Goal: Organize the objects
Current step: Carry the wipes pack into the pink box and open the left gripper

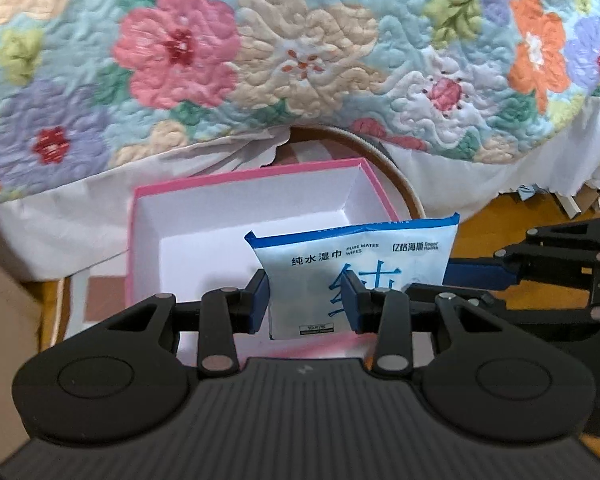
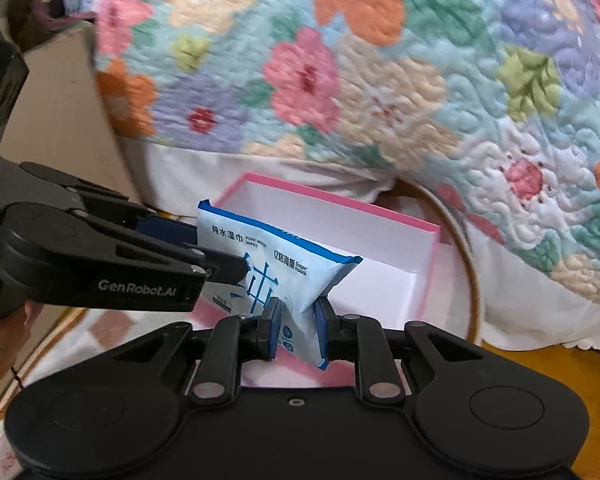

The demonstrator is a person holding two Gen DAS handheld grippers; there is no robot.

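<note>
I have the wet-wipes pack (image 1: 352, 264) pinched in both the left claw (image 1: 308, 300) and right claw (image 2: 298, 322), mid-frame above the empty pink box (image 1: 236, 192), not yet placed.

Both black two-finger grippers tilt downward, side by side. The left gripper (image 1: 309, 300) has its blue pads clamped on a white-and-blue wipes packet (image 1: 352, 268). The right gripper (image 2: 298, 326) pinches the same packet's other end, jaws nearly together.
</note>
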